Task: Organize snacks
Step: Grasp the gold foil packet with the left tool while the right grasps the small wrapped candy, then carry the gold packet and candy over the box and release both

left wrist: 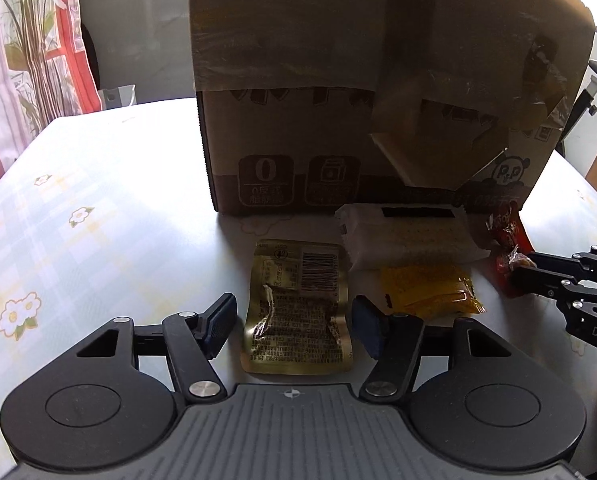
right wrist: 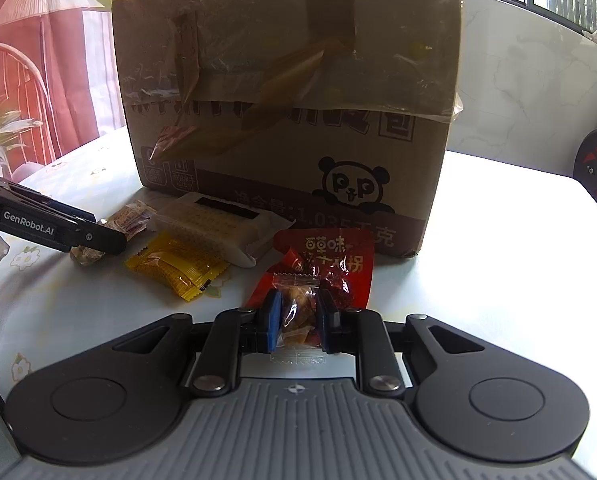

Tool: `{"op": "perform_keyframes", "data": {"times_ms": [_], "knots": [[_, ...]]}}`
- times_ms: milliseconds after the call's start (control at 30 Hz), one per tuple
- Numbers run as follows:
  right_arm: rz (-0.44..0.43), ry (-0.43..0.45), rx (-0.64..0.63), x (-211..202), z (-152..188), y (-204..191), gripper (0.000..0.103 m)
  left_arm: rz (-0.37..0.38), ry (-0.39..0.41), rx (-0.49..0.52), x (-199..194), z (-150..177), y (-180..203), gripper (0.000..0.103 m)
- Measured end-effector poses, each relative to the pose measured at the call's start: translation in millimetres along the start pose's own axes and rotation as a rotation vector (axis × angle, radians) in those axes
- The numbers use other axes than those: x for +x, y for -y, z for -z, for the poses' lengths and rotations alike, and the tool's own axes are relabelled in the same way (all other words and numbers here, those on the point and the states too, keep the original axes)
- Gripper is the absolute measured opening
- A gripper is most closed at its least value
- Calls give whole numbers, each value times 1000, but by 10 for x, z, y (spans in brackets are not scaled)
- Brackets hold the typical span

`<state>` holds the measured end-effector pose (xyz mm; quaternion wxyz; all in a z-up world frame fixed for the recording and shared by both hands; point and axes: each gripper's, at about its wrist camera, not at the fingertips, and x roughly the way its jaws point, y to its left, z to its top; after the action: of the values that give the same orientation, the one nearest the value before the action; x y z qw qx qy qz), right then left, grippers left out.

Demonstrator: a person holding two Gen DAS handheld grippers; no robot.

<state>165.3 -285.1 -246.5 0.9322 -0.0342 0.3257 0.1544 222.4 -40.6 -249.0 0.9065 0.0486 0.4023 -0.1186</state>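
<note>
My right fingers [right wrist: 297, 317] are pinched nearly closed on a small clear packet [right wrist: 298, 308] of brownish snack, gripping it by its middle just above the red pouch [right wrist: 340, 258]. My left fingers [left wrist: 294, 322] are spread wide and hold nothing, one on each side of the gold sachet [left wrist: 298, 308] that lies flat on the desk [left wrist: 98, 200]. I judge the clear packet the likeliest trouble: its film looks slick and crinkled, so it could slide out if I swing it fast, and it sits so close over the red pouch that lifting carelessly might drag that along. On the left, the gold sachet lies so flat that closing on it may only skate over its edges. The cardboard box [right wrist: 290, 92] stands just behind everything, its taped flaps closed on the side I see, so I cannot tell where an opening is. Counting snacks: one gold sachet, one white cracker pack [right wrist: 218, 224] against the box, one yellow packet [right wrist: 176, 266] just in front of it, one red pouch, one clear packet in my grip. One box.
</note>
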Motion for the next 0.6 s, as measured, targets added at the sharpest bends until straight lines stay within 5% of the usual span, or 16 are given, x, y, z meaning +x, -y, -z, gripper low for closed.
{"op": "perform_keyframes", "data": {"times_ms": [200, 267, 600], "knots": [[-1, 0, 1, -2, 1, -2, 20, -30, 20, 18, 20, 43, 95, 70], [-1, 0, 1, -3, 2, -5, 20, -33, 36, 16, 6, 57, 109, 56], [-4, 4, 3, -10, 4, -10, 20, -16, 63, -35, -234, 75, -42, 46]]}}
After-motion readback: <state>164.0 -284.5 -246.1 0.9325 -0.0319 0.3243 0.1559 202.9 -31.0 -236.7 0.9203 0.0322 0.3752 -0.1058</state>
